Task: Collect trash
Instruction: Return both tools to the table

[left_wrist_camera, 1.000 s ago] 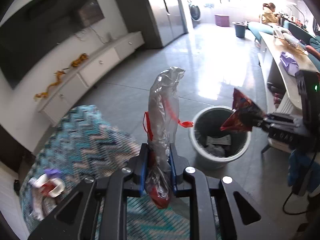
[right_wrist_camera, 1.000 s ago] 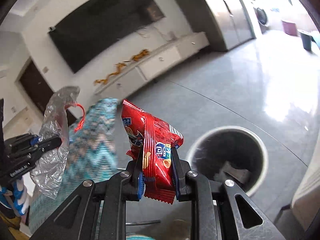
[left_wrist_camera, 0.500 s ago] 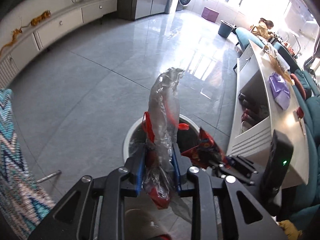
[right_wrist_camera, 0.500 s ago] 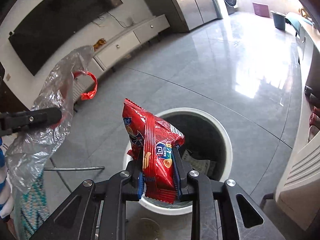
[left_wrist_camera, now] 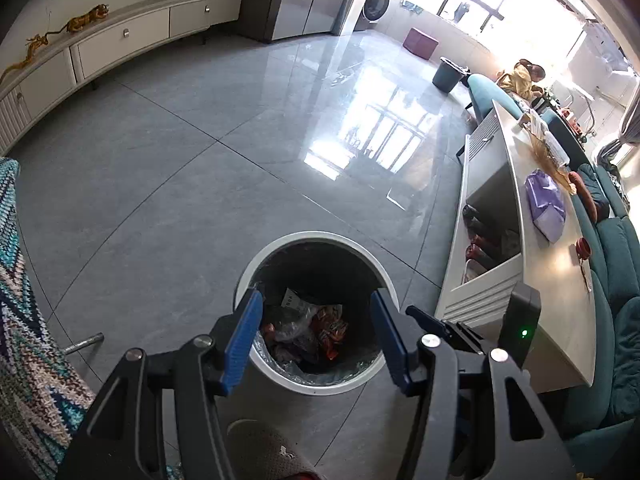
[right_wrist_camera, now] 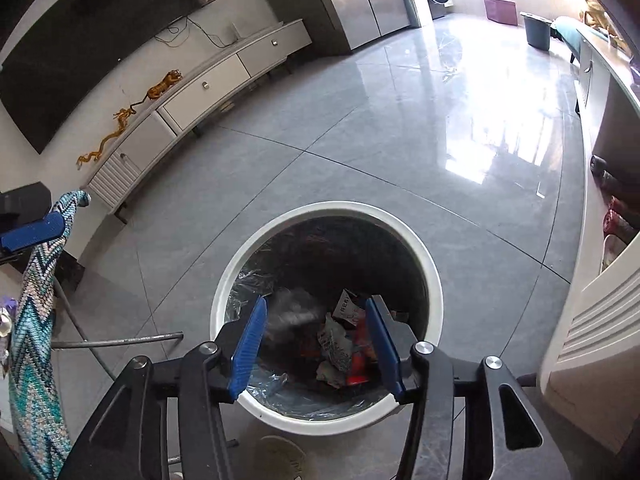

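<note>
Both the left gripper (left_wrist_camera: 316, 336) and right gripper (right_wrist_camera: 316, 344) hang with jaws opening, empty, over the white-rimmed round bin (right_wrist_camera: 434, 272). Inside, the red snack packet (right_wrist_camera: 358, 364) and clear crumpled wrapper (left_wrist_camera: 290, 326) lie half hidden; their print is unreadable.

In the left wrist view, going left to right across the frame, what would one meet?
Zigzag knit cloth → white TV cabinet → white-rimmed trash bin → long pale table → teal sofa.
</note>
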`<state>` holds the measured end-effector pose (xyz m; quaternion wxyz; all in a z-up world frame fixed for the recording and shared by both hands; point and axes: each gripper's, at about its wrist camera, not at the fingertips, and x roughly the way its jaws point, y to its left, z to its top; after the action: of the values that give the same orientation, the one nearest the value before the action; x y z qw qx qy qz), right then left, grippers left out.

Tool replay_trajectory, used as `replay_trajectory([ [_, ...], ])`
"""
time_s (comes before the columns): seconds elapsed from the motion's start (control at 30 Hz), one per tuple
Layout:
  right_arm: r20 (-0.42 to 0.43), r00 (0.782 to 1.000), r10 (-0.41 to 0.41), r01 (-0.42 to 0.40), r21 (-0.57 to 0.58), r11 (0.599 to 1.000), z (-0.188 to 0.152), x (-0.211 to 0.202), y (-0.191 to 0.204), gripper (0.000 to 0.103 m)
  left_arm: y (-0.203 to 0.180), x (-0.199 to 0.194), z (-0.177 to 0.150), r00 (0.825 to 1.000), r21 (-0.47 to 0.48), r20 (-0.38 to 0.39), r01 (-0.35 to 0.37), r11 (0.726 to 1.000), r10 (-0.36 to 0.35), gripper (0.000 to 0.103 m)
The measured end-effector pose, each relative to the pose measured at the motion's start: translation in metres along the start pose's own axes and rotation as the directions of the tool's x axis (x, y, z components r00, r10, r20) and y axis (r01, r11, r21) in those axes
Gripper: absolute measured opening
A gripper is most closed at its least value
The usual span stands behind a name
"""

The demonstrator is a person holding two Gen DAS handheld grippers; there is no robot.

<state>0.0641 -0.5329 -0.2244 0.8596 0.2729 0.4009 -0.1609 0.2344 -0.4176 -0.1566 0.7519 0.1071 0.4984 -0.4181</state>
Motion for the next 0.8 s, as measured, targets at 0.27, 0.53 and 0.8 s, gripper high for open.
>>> replay_trajectory([
  [0.27,0.084,0.996,0.01,-0.007,-0.039,0.999,0.014,-0.041,0.023,0.055,0.016,-0.071,-0.01,0.991,0.037,0.109,-0.083,0.996,0.079,0.055],
  [0.53,0.196,0.975,0.1,-0.077,-0.125,0.989,0.021,-0.105,0.085,0.06,0.056,-0.159,-0.037,0.956,-0.015,0.227,-0.188,0.982,0.187,0.055],
  [0.8,0.263,0.942,0.208,-0.136,-0.267,0.954,0.015,-0.159,0.157,0.061,0.094,-0.228,-0.088,0.902,-0.127,0.299,-0.286,0.95,0.312,0.055],
])
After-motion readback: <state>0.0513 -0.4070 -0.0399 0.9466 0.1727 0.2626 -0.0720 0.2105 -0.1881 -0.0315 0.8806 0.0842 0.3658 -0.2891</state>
